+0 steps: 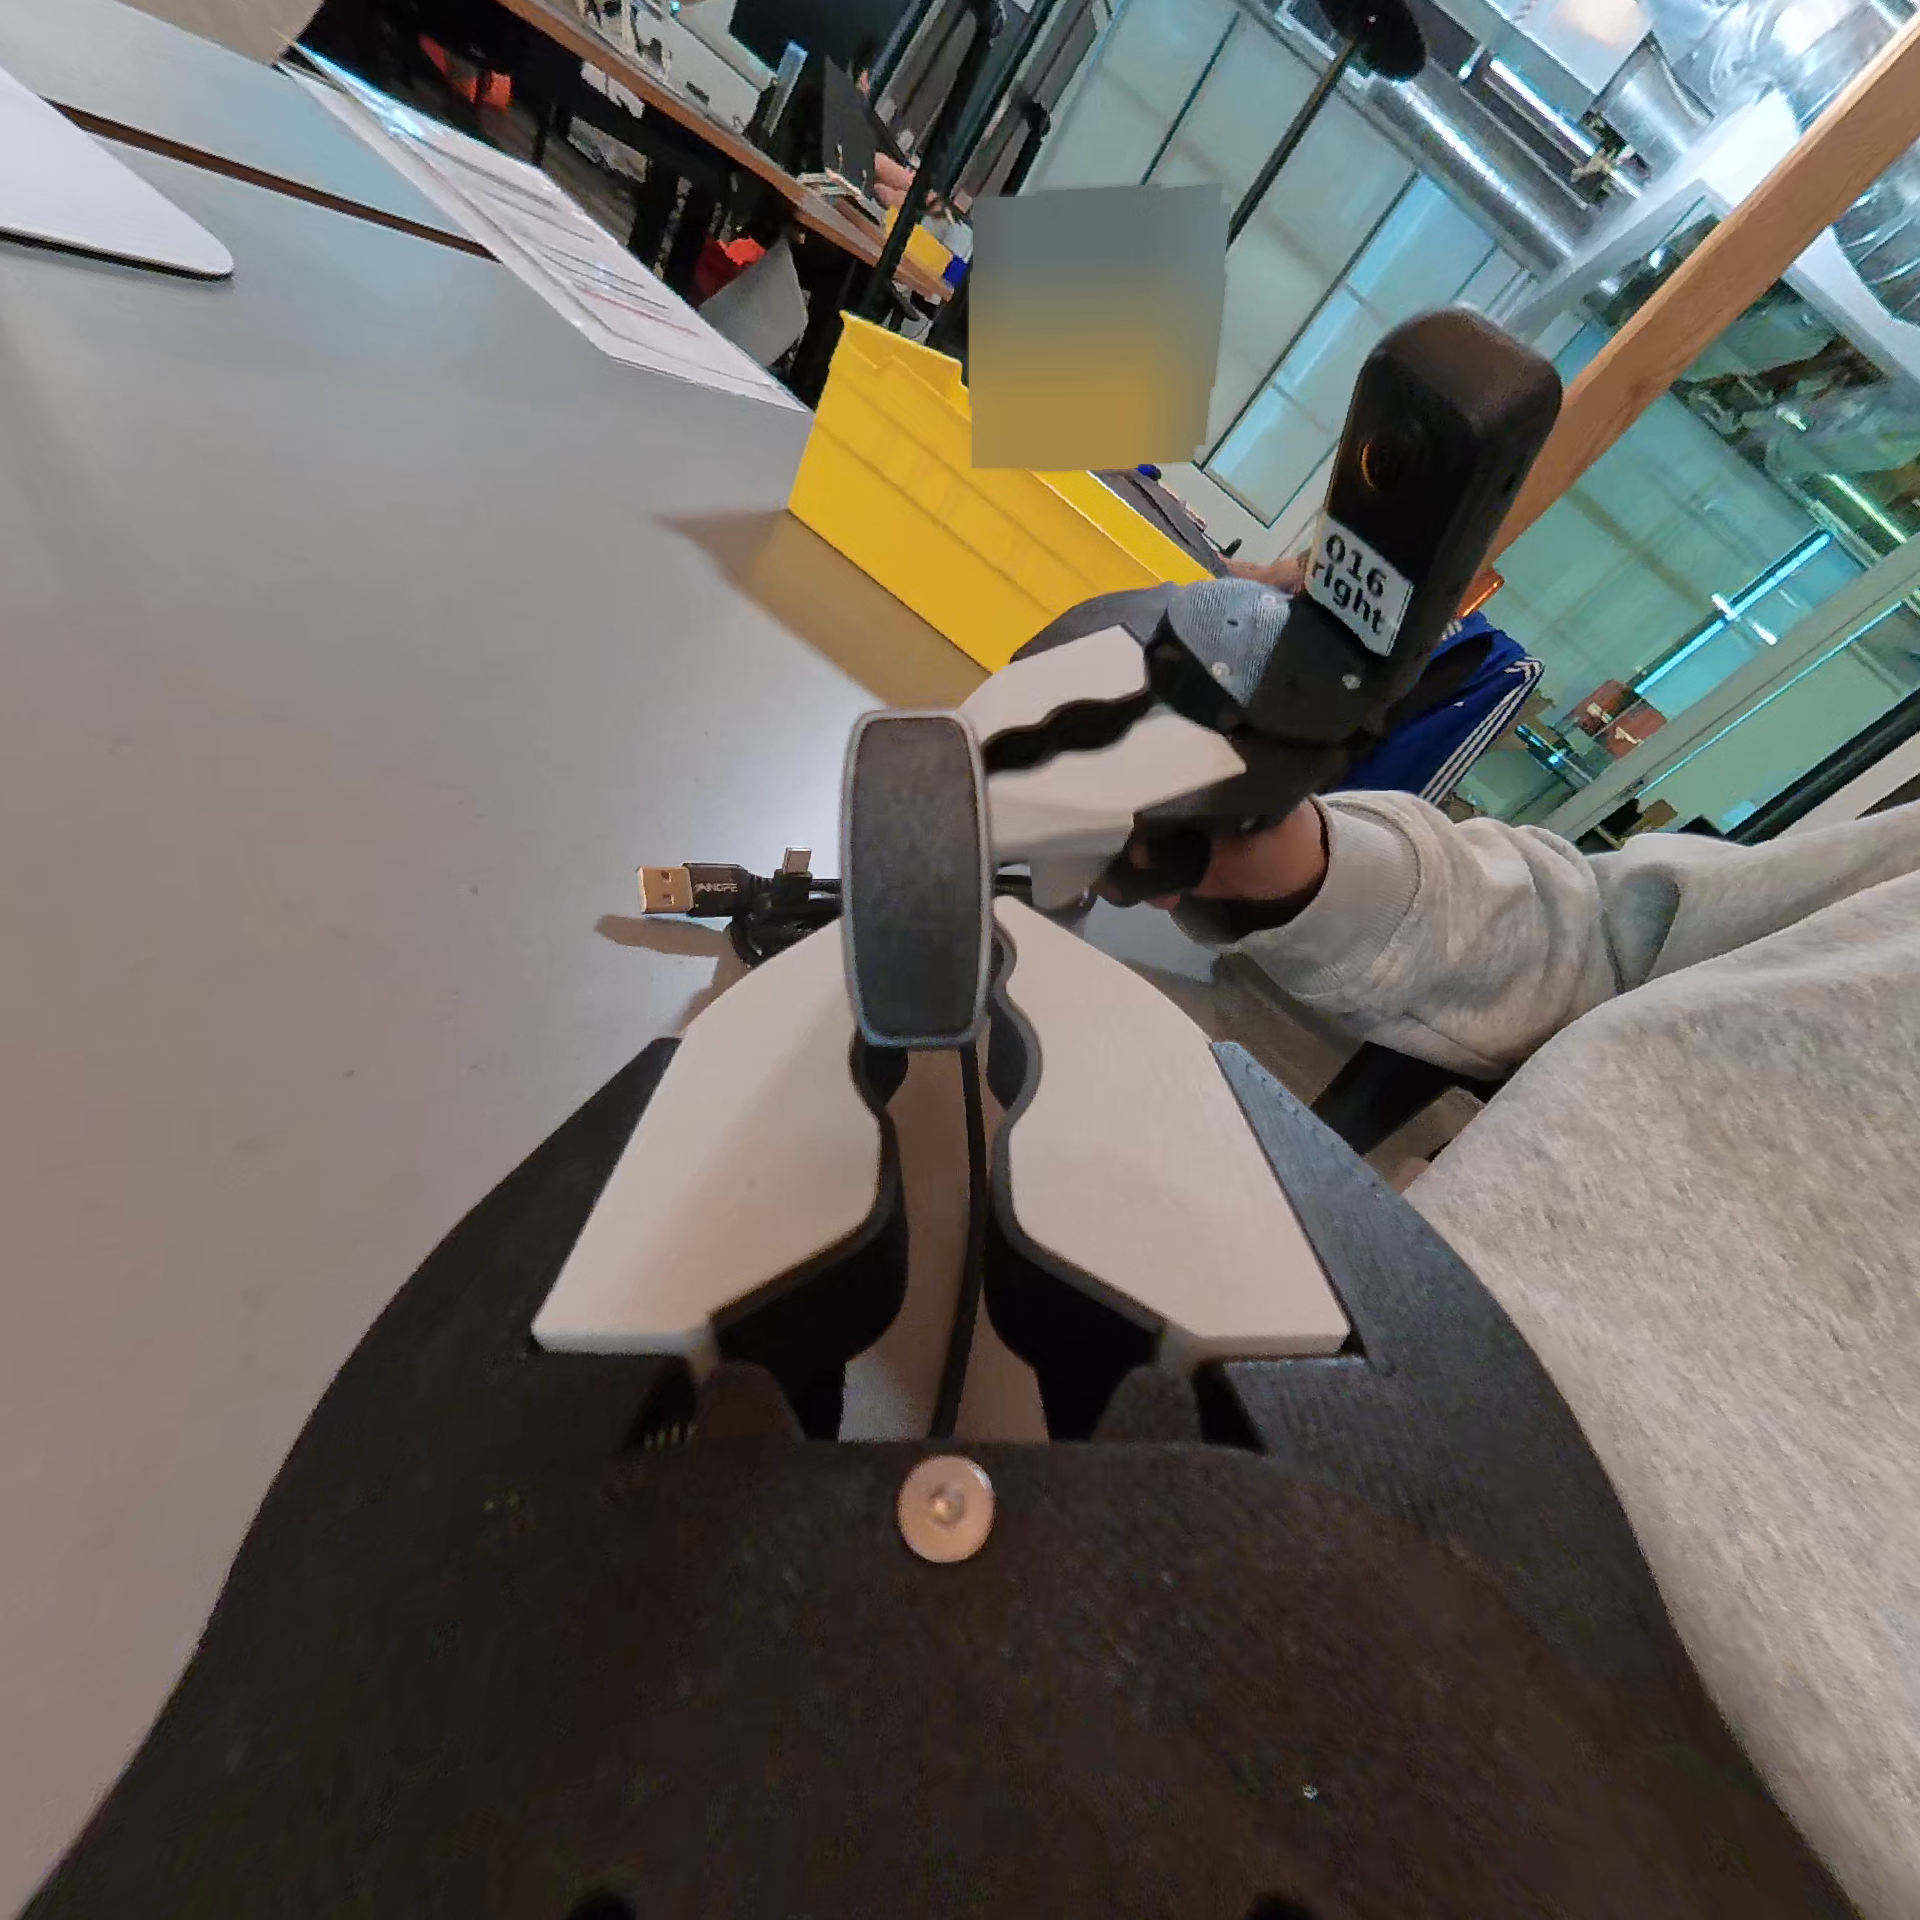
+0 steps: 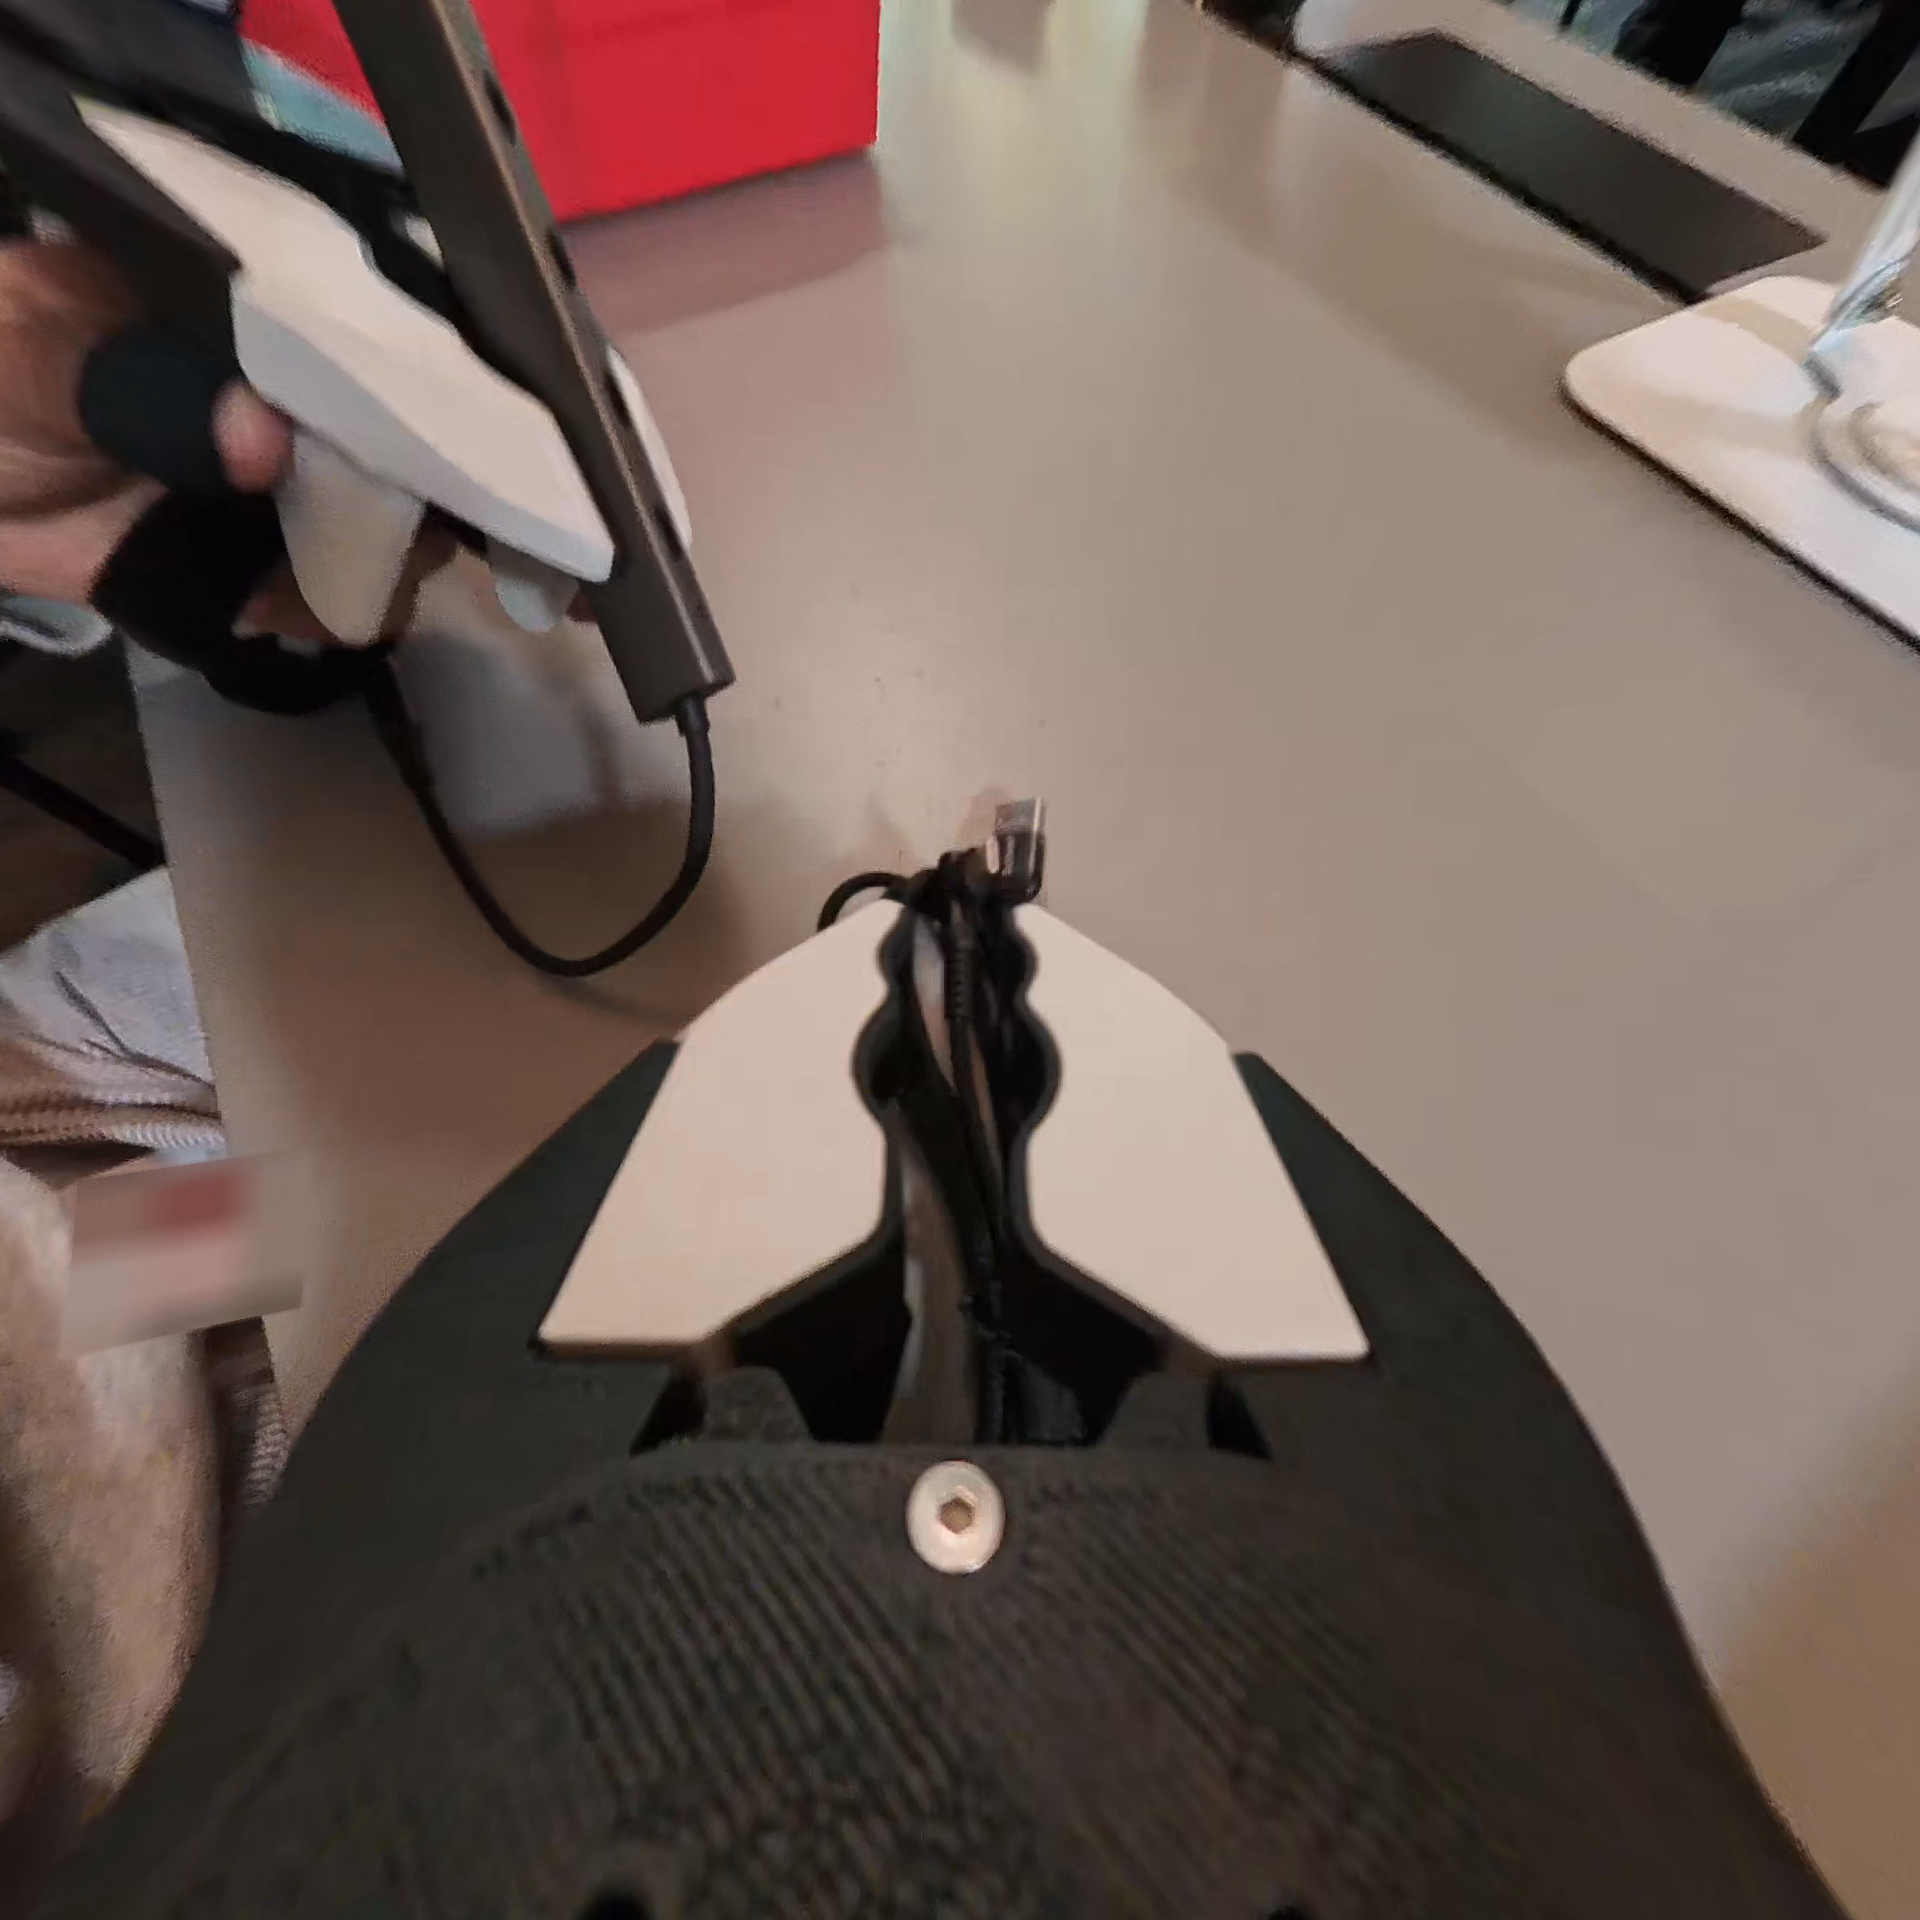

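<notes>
Gripping a slim grey metal USB hub (image 1: pixel 914 883) end-on, the left gripper (image 1: pixel 920 935) pinches it; the right gripper (image 2: pixel 961 925) clamps a bundled black cable (image 2: pixel 961 1039) (above a grey table (image 2: pixel 1247 727)).

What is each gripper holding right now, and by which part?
The left gripper clamps a slim grey hub across its flat sides, partway along its body. The right gripper grips a bundled black cable around its coils, one connector poking past the fingertips.
</notes>
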A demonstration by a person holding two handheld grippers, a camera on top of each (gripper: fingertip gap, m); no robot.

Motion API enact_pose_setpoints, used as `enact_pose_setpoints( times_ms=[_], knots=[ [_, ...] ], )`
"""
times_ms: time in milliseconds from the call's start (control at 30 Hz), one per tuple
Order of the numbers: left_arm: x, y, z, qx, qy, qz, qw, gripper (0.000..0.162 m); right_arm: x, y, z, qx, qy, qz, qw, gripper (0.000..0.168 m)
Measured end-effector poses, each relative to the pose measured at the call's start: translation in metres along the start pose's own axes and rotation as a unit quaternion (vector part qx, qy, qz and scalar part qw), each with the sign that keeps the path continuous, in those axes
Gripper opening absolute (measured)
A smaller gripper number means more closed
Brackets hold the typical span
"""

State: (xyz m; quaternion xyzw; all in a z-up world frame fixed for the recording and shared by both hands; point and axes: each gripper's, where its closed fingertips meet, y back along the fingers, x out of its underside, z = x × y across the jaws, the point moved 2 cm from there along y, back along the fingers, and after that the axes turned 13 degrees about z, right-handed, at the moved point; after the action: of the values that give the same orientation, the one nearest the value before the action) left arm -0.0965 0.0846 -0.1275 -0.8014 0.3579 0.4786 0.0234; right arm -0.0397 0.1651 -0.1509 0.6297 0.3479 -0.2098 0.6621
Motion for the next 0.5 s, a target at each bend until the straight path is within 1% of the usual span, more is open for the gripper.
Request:
enact_pose_setpoints(
  times_ms=[67,233,300,367,500],
  knots=[
    [0.000,0.001,0.002,0.005,0.009,-0.004,1.000,0.009,0.006,-0.011,0.003,0.008,0.012,0.030,0.999,0.018],
    [0.001,0.000,0.003,0.012,0.018,-0.003,1.000,0.009,0.015,-0.029,0.001,0.041,0.013,0.090,0.995,0.012],
    [0.002,-0.001,0.003,0.011,0.021,0.002,1.000,0.009,0.016,-0.030,-0.001,0.049,0.016,0.096,0.994,0.008],
    [0.004,-0.002,0.005,0.009,0.031,0.011,0.999,0.009,0.017,-0.029,0.001,0.040,0.025,0.098,0.994,0.006],
    [0.013,-0.004,0.016,-0.006,0.077,0.036,0.996,0.009,0.009,-0.019,0.003,-0.002,-0.009,0.060,0.998,0.005]
  ],
)
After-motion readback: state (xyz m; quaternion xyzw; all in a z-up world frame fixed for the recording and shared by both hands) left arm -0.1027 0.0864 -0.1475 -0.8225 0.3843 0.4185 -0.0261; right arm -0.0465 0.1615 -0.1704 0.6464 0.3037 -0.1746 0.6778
